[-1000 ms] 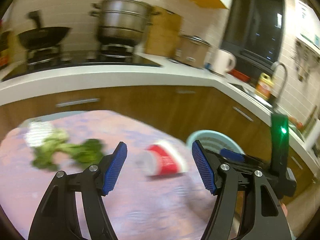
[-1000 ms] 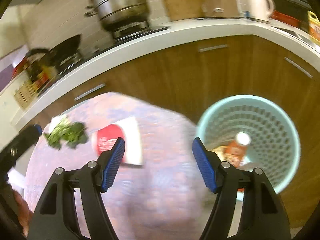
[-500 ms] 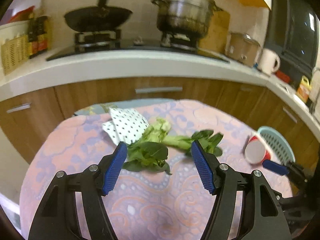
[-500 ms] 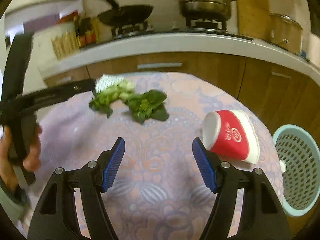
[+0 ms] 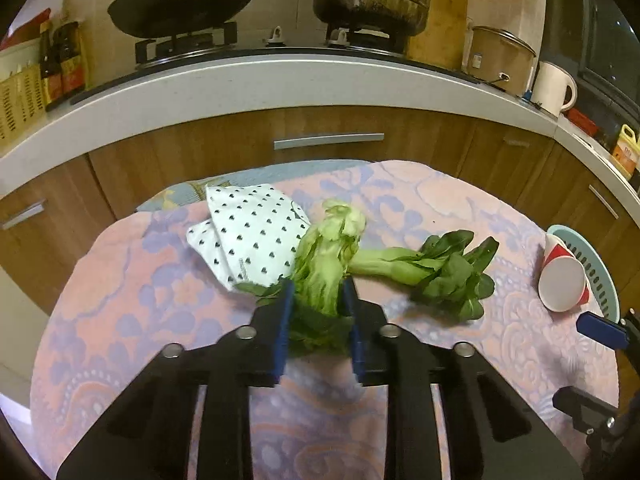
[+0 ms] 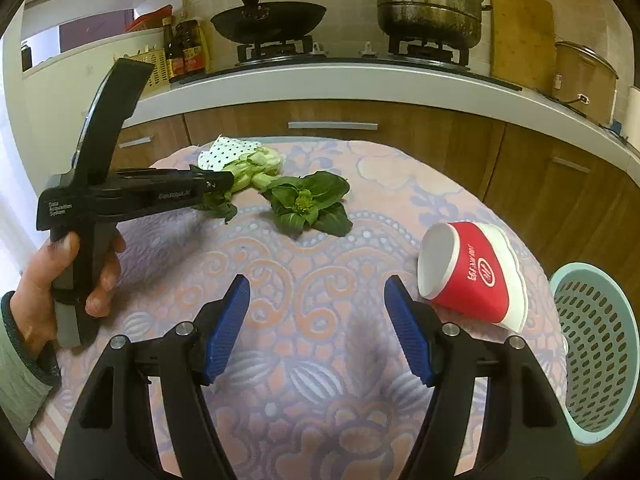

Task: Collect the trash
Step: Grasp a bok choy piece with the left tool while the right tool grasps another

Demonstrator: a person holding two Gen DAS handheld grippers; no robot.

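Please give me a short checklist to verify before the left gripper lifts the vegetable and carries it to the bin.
1. Left gripper closed on the near bok choy: ok, blue pads press both sides.
2. Grip holds the whole bunch: cannot tell, lower leaves are hidden between the fingers.
3. Second bok choy free of the grip: ok, it lies to the right, though the stems meet.
4. Polka-dot paper not caught: cannot tell, its edge touches the leaves.
5. Right gripper out of the way: ok, open and empty.
6. Bin reachable: ok, beside the table, past the red cup.
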